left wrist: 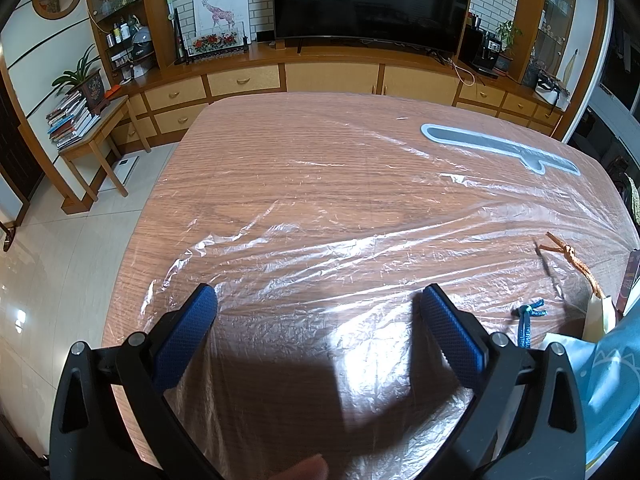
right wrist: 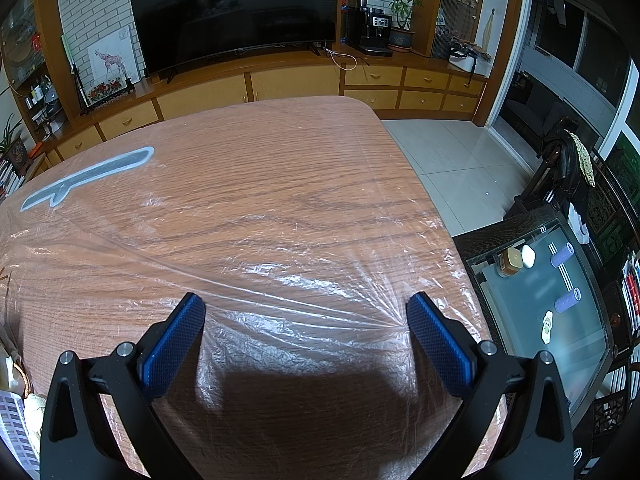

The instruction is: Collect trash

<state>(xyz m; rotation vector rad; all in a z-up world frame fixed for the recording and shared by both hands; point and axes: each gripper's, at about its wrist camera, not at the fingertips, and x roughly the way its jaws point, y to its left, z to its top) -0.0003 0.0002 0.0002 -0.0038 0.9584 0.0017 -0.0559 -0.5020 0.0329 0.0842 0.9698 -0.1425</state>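
Observation:
A clear plastic sheet lies spread and wrinkled over the wooden table; it also shows in the right wrist view on the table. A grey knife-shaped cutout lies at the far right, and in the right wrist view at the far left. My left gripper is open and empty above the sheet's near part. My right gripper is open and empty above the sheet; folds in the sheet gather near its right fingertip.
An orange cord and a blue cord lie at the table's right edge beside a pale bag. A cabinet with a TV stands behind. A glass side table with small items stands right of the table.

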